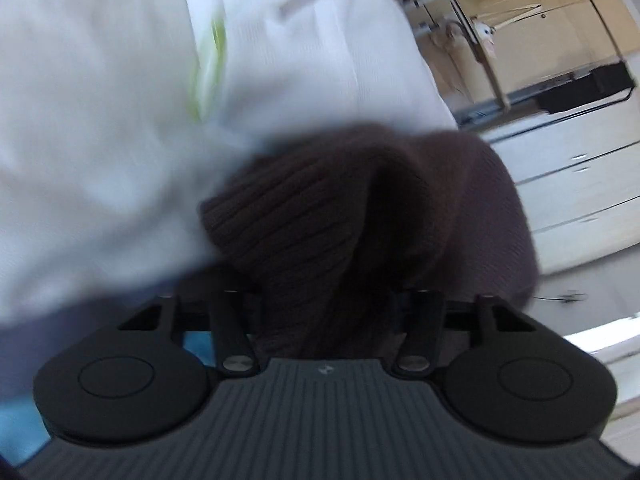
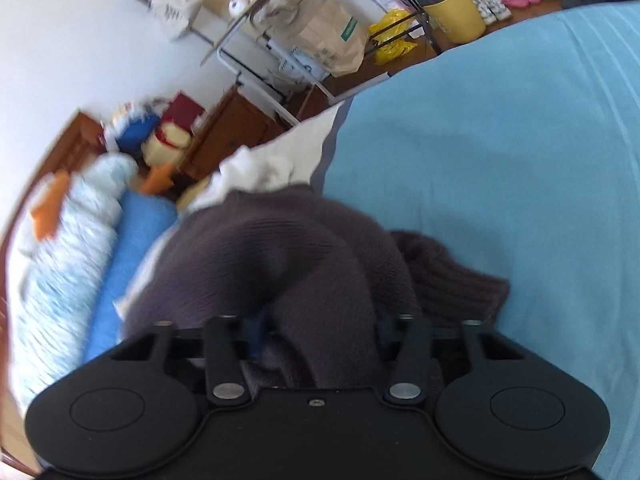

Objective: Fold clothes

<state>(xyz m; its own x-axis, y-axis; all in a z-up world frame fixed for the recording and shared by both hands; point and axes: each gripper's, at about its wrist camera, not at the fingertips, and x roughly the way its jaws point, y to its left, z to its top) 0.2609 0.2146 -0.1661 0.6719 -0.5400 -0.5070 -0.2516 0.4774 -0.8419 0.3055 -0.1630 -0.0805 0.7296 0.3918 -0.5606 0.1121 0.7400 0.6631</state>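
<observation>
My left gripper [image 1: 326,304] has a bunch of the brown sweater [image 1: 360,216] bulging up out of its jaws; the knit fills the gap between the two finger arms and hides the tips, so I take it as clamped on the cloth. The ribbed edge of the sweater hangs toward the left of that bunch and a smoother fold swells to the right. Behind it, very near, is my white shirt [image 1: 100,120] with a green stripe [image 1: 208,68], all blurred. Further right stand white drawers [image 1: 580,200] and a wooden shelf [image 1: 520,20]

My right gripper [image 2: 320,320] likewise sits buried in the same brown sweater [image 2: 288,256], the knit heaped over and between its fingers, gripped as far as I can tell, though the tips are covered. To the left lie a blue-and-white fluffy blanket [image 2: 68,240] and a blue pillow [image 2: 124,248]. A white cloth [image 2: 256,168] shows just beyond the sweater. A ribbed cuff [image 2: 460,284] spills to the right onto the light blue sheet [image 2: 500,160] of the bed. Far off stand a yellow bin [image 2: 456,12] and a paper bag [image 2: 332,36]
</observation>
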